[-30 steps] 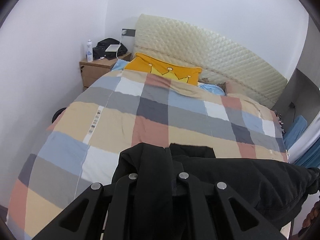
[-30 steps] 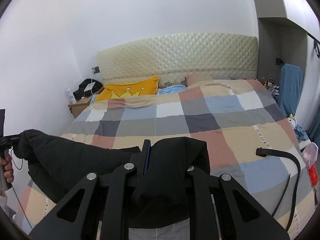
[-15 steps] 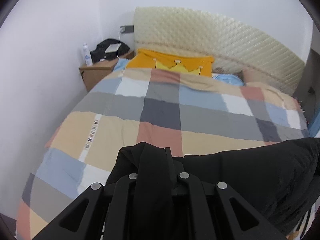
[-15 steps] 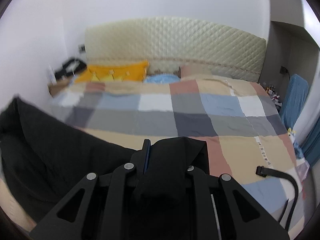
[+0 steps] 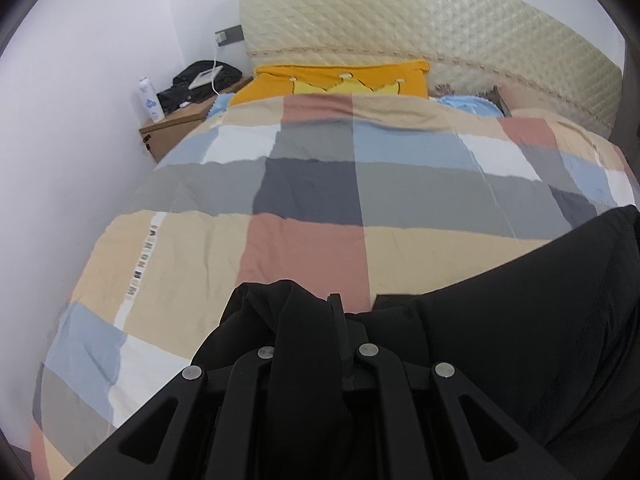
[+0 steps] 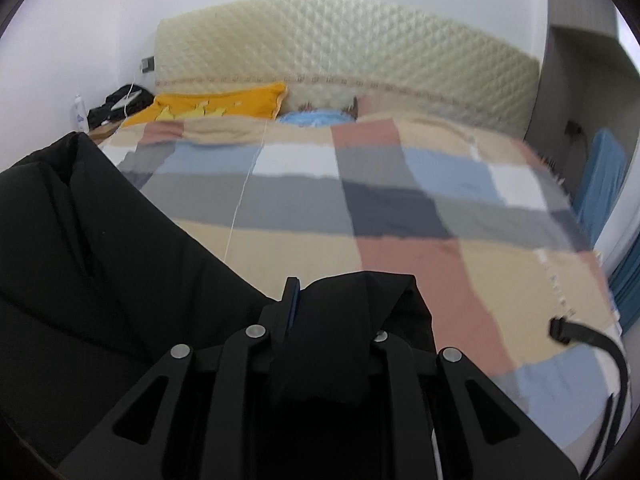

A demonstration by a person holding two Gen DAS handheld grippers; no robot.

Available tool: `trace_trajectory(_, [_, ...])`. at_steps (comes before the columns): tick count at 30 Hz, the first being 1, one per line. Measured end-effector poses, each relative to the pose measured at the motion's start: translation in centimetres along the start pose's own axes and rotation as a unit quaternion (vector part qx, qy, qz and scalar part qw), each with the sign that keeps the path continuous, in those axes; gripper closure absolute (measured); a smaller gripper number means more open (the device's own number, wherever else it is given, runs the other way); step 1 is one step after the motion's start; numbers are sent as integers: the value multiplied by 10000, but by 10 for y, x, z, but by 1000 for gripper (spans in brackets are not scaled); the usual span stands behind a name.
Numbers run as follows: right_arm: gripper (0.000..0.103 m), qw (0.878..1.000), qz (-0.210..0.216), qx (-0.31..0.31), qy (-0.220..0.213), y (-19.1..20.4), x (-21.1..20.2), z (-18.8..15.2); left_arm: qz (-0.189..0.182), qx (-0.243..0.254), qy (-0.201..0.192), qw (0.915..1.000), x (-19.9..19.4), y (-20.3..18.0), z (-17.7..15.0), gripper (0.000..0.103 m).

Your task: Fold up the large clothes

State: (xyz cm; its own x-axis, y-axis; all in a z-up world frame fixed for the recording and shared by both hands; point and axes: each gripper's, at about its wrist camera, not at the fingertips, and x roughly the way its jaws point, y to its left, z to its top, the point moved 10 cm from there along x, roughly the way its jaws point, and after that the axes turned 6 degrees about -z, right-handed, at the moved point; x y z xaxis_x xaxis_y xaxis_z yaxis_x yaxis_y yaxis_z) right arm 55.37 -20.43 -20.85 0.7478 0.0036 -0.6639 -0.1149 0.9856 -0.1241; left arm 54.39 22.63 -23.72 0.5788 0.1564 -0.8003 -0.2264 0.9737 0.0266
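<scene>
A large black padded garment (image 5: 520, 320) hangs stretched between my two grippers above a bed with a checked quilt (image 5: 320, 184). My left gripper (image 5: 316, 320) is shut on one bunched edge of the garment, which spreads off to the right. My right gripper (image 6: 332, 300) is shut on the other edge; the garment (image 6: 100, 260) fills the left of the right wrist view. The fingertips of both grippers are buried in black fabric.
The quilt (image 6: 380, 208) covers the whole bed. An orange pillow (image 5: 340, 80) and a cream quilted headboard (image 5: 440, 20) stand at the far end. A wooden nightstand (image 5: 176, 128) with a bottle is far left. A black strap (image 6: 592, 344) lies on the quilt at right.
Both grippers have moved forward over the bed, toward the headboard, carrying the garment. The garment now fills more of each view's side.
</scene>
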Motion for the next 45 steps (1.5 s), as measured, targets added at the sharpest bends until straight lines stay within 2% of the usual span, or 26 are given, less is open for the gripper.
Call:
trace_trajectory(4, [86,9999,68,77,-5,0,-4,-5,-142,-56,31,9999,5,1,-9,92])
trace_trajectory(10, [78,9976,544,-33,-433,7,-42,-8,-758,-442,68,9961,-8,18,-24,92])
trace_trajectory(14, [74,9971,646,-21,-398,3,-61,-13,-1239,-489,9,9911,-33,19,-31,85])
trace_trajectory(16, [69,9967,728,124,-348,-2,-73,-17,-1522,-594,-26,9866,-54,21,-36,73])
trace_trajectory(18, [62,9953,840,354,-328,-7,-83,-20,-1702,-666,-103,9831,-76,23,-38,38])
trace_trajectory(19, [49,9943,903,456,-334,-9,-87,-20,-1755,-660,-197,9821,-89,24,-38,28])
trace_trajectory(20, [42,9928,996,569,-359,-10,-94,-19,-1737,-619,-319,9823,-101,26,-38,13])
trace_trajectory(21, [27,9921,1005,623,-410,-11,-101,-18,-1699,-540,-494,9827,-116,28,-37,11])
trace_trajectory(22, [16,9924,945,637,-470,-13,-106,-17,-1625,-450,-669,9834,-130,30,-36,11])
trace_trajectory(24, [15,9927,756,647,-674,-20,-123,-14,-1134,-245,-1165,9864,-162,40,-34,11])
trace_trajectory(26, [15,9920,532,648,-942,-26,-141,-10,-588,-168,-1664,9842,-189,50,-31,11])
trace_trajectory(28, [15,9893,470,686,-1198,-30,-159,-6,-461,-39,-1873,9812,-207,45,-32,11])
trace_trajectory(29, [15,9875,502,746,-1295,-31,-167,-5,-469,-1,-1858,9815,-209,41,-34,11])
trace_trajectory(32, [15,9845,713,842,-1366,-24,-178,-5,-862,91,-1650,9825,-204,11,-42,11])
trace_trajectory(34, [15,9840,918,875,-1251,-10,-175,-11,-1116,146,-1403,9837,-191,-15,-51,11])
trace_trajectory(37, [15,9840,1286,825,-918,21,-157,-24,-1276,406,-1070,9852,-163,-58,-62,11])
trace_trajectory(39, [15,9850,1402,729,-691,41,-141,-34,-1209,615,-847,9871,-137,-82,-68,11])
trace_trajectory(42, [15,9903,1273,369,-409,66,-112,-45,-1033,735,-497,9907,-104,-100,-76,11])
trace_trajectory(43, [15,9916,1226,268,-322,71,-103,-48,-818,759,-449,9927,-94,-101,-77,11])
trace_trajectory(45, [15,9917,1228,265,-253,75,-90,-49,-679,815,-566,9927,-89,-104,-79,11])
